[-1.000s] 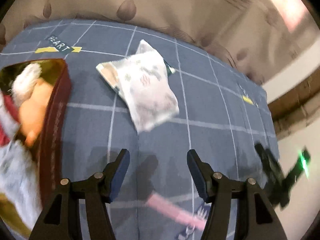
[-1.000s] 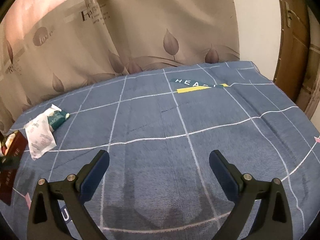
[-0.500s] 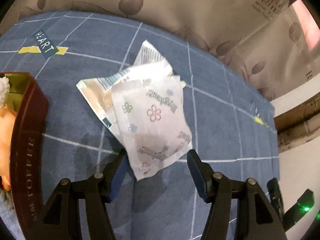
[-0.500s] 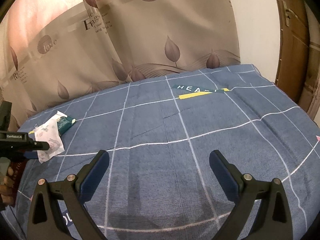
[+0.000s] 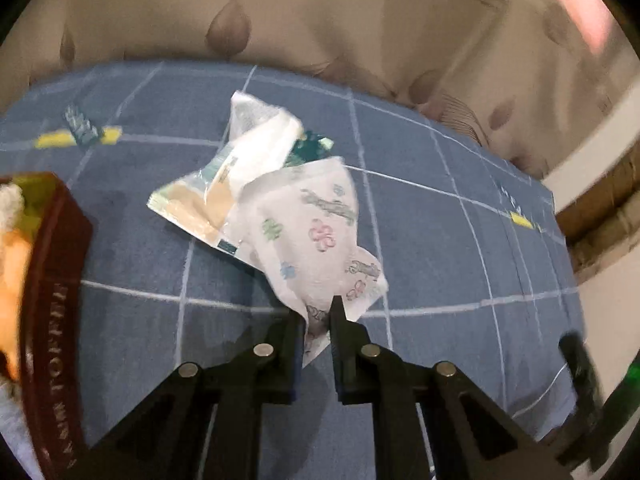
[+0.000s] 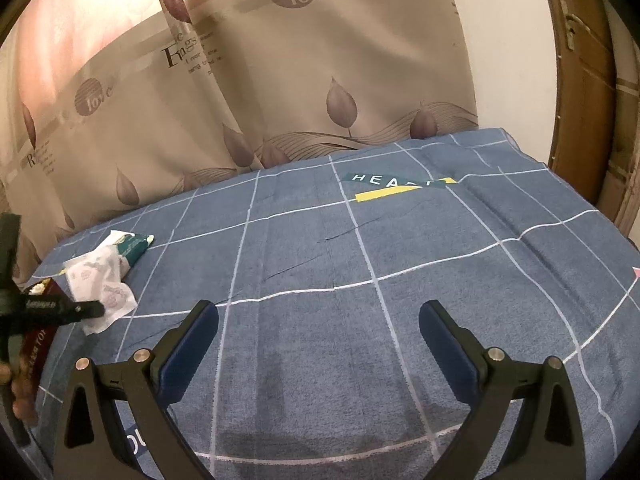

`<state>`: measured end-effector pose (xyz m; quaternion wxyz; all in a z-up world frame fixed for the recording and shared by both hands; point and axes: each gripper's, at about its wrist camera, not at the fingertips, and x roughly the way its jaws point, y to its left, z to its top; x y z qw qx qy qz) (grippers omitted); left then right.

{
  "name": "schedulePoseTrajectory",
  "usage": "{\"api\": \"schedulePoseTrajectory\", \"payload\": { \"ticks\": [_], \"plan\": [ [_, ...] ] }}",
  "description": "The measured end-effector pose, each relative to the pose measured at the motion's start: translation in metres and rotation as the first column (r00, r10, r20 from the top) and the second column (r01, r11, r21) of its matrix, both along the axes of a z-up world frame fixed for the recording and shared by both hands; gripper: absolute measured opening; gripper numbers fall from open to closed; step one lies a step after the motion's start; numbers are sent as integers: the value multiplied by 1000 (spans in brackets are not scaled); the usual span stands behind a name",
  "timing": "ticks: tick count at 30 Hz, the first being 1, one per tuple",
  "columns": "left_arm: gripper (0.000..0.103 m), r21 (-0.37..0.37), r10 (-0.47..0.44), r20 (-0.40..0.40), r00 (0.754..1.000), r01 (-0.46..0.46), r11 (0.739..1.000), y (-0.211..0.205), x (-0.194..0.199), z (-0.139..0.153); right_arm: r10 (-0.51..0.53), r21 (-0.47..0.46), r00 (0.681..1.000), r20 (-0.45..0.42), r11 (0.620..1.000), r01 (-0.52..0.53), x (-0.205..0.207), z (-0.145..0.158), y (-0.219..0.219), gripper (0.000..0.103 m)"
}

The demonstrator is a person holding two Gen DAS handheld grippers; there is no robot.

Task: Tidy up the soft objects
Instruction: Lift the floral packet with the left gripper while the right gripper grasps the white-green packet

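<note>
My left gripper [image 5: 318, 330] is shut on the near corner of a white flower-printed soft packet [image 5: 316, 232], lifting that corner off the blue blanket [image 5: 440, 248]. A second white and tan packet [image 5: 224, 188] lies under its far edge, with a dark green pack [image 5: 310, 148] behind. In the right wrist view the flowered packet [image 6: 100, 284] sits far left, pinched by the left gripper [image 6: 98, 310]. My right gripper [image 6: 318, 344] is open and empty over the blanket's near middle.
A dark red toffee tin [image 5: 52, 292] stands at the left, holding a soft toy [image 5: 12, 240]; it also shows in the right wrist view [image 6: 36, 344]. A beige curtain [image 6: 280, 80] hangs behind the bed. A wooden door [image 6: 580, 100] is at the right.
My left gripper moved forward onto the flowered packet and closed on its near corner, crumpling it. My right gripper stayed open and nearly still.
</note>
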<state>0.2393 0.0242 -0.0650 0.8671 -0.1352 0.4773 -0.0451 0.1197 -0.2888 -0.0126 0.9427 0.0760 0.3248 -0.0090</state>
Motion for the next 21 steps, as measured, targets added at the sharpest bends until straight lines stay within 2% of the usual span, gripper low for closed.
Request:
{"api": "schedulePoseTrajectory", "payload": {
  "ticks": [2, 4, 8, 17, 21],
  "plan": [
    [11, -1, -1, 34, 999, 1, 1000, -1, -19, 7, 0, 0, 1000, 1, 1000, 0, 0, 0, 0, 100],
    [11, -33, -5, 57, 998, 6, 999, 1, -41, 13, -3, 1, 1000, 0, 1000, 3, 1, 0, -1, 100],
    [11, -33, 4, 85, 996, -1, 999, 5, -85, 16, -4, -1, 1000, -2, 1000, 4, 1, 0, 0, 100],
    [11, -47, 39, 52, 998, -37, 998, 24, -160, 0, -10, -12, 1000, -17, 1000, 10, 5, -2, -1, 102],
    [11, -54, 41, 63, 997, -38, 998, 31, -181, -1, -5, -48, 997, -72, 999, 2, 14, -8, 6, 102]
  ]
}}
